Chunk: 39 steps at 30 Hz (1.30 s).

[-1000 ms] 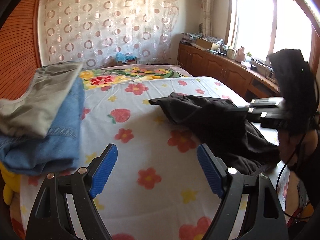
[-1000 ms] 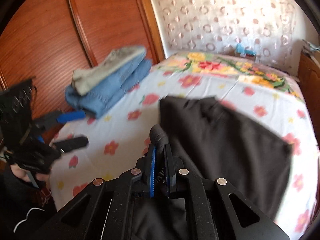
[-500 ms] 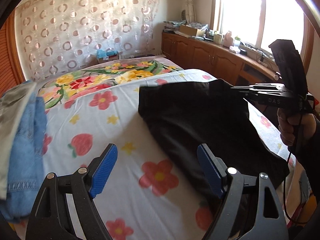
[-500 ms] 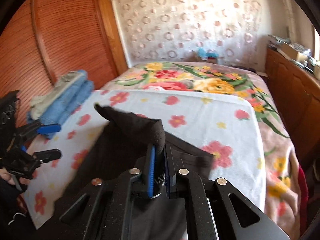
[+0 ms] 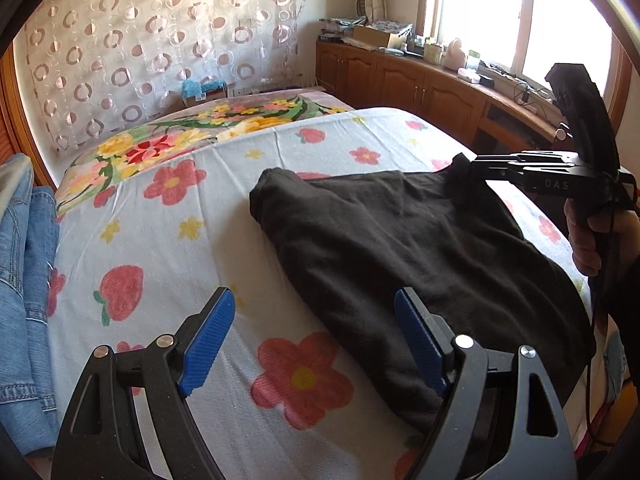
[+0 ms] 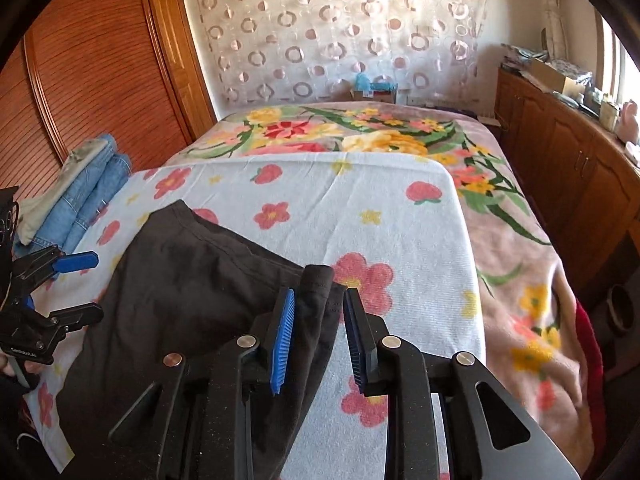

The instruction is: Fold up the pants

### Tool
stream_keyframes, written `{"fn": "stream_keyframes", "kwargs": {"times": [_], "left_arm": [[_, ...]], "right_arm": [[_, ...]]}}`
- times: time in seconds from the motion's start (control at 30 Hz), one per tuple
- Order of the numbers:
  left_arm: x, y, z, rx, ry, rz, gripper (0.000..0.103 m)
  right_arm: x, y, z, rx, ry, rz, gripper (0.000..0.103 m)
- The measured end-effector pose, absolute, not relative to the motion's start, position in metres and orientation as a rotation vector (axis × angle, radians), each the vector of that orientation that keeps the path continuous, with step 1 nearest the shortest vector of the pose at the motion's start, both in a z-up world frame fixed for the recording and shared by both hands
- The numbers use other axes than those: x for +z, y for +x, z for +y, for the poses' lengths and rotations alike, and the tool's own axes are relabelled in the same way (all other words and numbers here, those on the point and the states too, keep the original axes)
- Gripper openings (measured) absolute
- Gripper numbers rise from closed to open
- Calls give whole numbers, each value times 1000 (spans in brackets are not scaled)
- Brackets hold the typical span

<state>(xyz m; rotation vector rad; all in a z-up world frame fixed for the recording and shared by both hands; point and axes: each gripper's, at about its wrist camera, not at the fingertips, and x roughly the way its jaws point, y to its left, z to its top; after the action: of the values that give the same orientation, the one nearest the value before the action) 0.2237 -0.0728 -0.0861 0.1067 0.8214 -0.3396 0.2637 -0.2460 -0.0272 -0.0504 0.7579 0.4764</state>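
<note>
The black pants lie folded over on the flowered sheet, filling the centre and right of the left wrist view. In the right wrist view, the right gripper at lower centre is opening its jaws; a corner of the fabric sits between the blue pads, apparently no longer pinched. The left gripper hangs wide open and empty above the near edge of the cloth. This looks like the release after laying one fold. Next, both grippers likely need fresh holds on the pants for another fold.
</note>
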Motion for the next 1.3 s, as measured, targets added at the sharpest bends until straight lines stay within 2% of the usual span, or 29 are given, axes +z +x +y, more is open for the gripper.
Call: {"fn": "stream_keyframes", "kwargs": {"times": [0.27,0.43,0.6,0.67,0.7,0.77,0.83,1.1,1.3], "left_arm": [[-74,249,-70,-366,74,803,82],[-72,283,-70,-359,79,812,59],[-79,308,-77,-356,101,832,46],[-81,314,-80,-360,105,837,43],[-83,316,-82,-366,109,843,35],[-87,319,-84,-383,111,858,14],[-87,317,-86,-386,130,856,6],[-57,302,-66,-340,81,731,4],[-58,307,-60,-328,76,735,4]], "right_arm": [[-19,276,-253,471,-42,764,27],[-25,277,-251,476,-45,771,34],[-29,285,-255,459,-39,783,33],[-28,285,-256,461,-37,779,25],[-27,284,-254,472,-39,777,14],[-26,282,-253,483,-46,765,12],[-25,280,-253,498,-51,755,9],[-14,268,-259,546,-42,655,7],[-32,286,-259,474,-72,719,7]]}}
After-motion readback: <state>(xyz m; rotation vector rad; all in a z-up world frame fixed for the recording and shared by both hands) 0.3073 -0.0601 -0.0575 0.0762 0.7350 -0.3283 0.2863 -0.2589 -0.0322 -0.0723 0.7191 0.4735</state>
